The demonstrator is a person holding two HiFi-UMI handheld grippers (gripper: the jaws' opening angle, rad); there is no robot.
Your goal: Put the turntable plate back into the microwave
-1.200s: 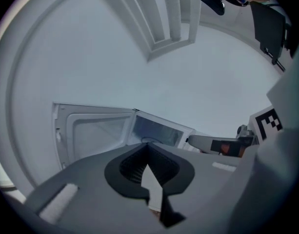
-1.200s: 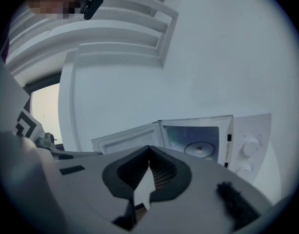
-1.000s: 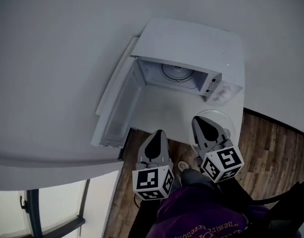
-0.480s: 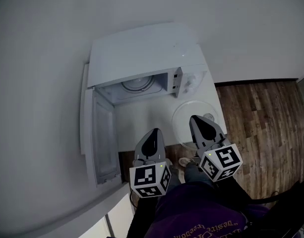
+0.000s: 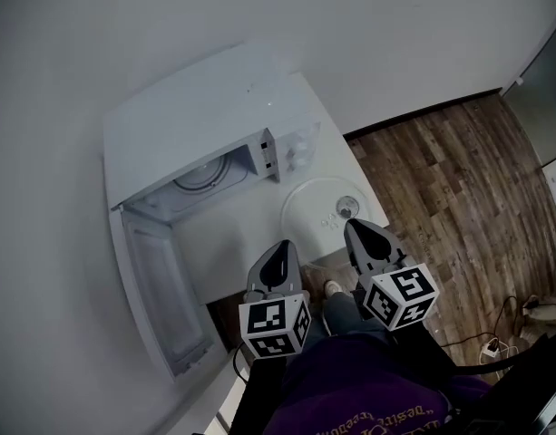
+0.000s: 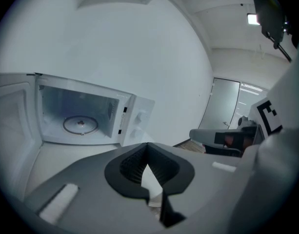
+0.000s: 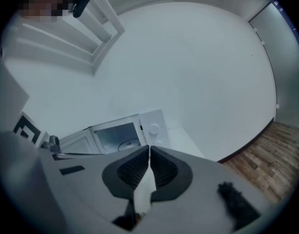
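Note:
A clear round turntable plate (image 5: 321,208) lies flat on the white table (image 5: 228,234), just right of the white microwave (image 5: 200,125). The microwave door (image 5: 164,284) hangs wide open, and a roller ring (image 6: 80,125) lies on the bare cavity floor. My left gripper (image 5: 279,254) is shut with nothing in it, over the table's near edge in front of the open cavity. My right gripper (image 5: 361,232) is shut and holds nothing, its tips above the plate's near rim. In the gripper views the jaws (image 6: 147,146) (image 7: 149,149) meet at their tips.
A white wall (image 5: 96,43) runs behind the microwave. Brown wooden floor (image 5: 441,179) lies to the right of the table. A cable (image 5: 509,320) trails on the floor at the far right. The person's dark purple top (image 5: 350,397) fills the bottom of the head view.
The head view has swung so the microwave and plate sit further left and rotated, and more wooden floor shows. Both grippers stay shut side by side; the right one now reaches over the plate's near rim.

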